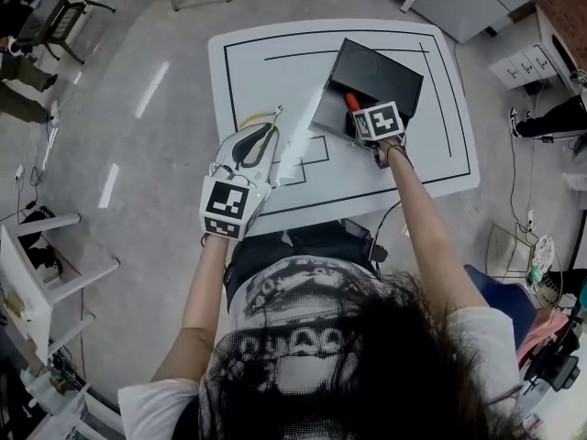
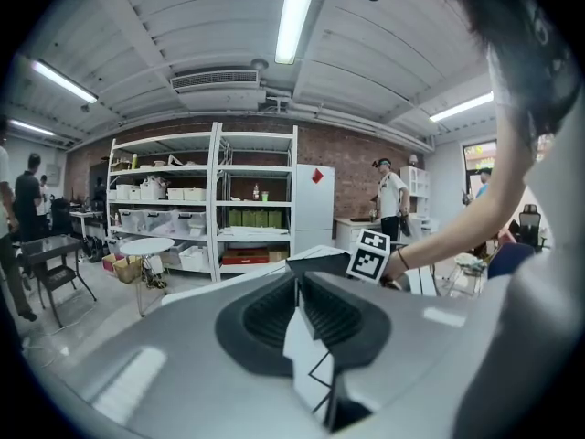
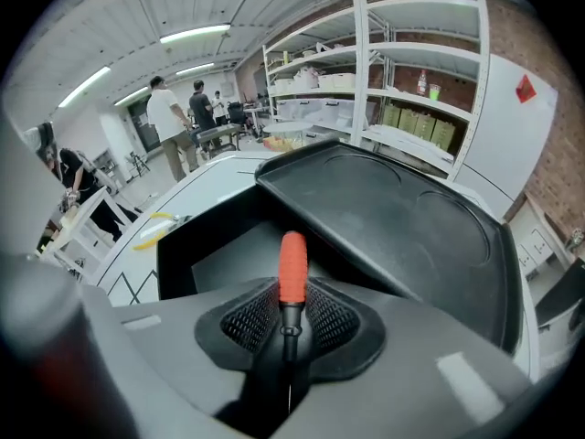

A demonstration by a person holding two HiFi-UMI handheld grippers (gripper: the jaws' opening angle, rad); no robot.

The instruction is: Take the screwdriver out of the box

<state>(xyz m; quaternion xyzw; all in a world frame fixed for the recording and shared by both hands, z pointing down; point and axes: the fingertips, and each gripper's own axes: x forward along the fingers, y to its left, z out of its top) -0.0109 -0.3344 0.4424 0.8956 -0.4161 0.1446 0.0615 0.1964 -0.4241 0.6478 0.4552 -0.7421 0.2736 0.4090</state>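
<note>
Over the open black plastic box point(image 3: 178, 250), the slim orange-handled screwdriver point(image 3: 292, 263) is clasped firmly by the right gripper point(image 3: 292, 309). It could be levered loose if knocked against the raised lid point(image 3: 402, 227).

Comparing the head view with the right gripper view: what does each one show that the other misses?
Only the head view: the left gripper, the person's arms and the table in full outline.

Only the right gripper view: the right gripper closed on the screwdriver at the base of its red handle, plus shelves and people behind.

Both: the open black box, the screwdriver's red handle and the yellow-handled pliers on the table.
</note>
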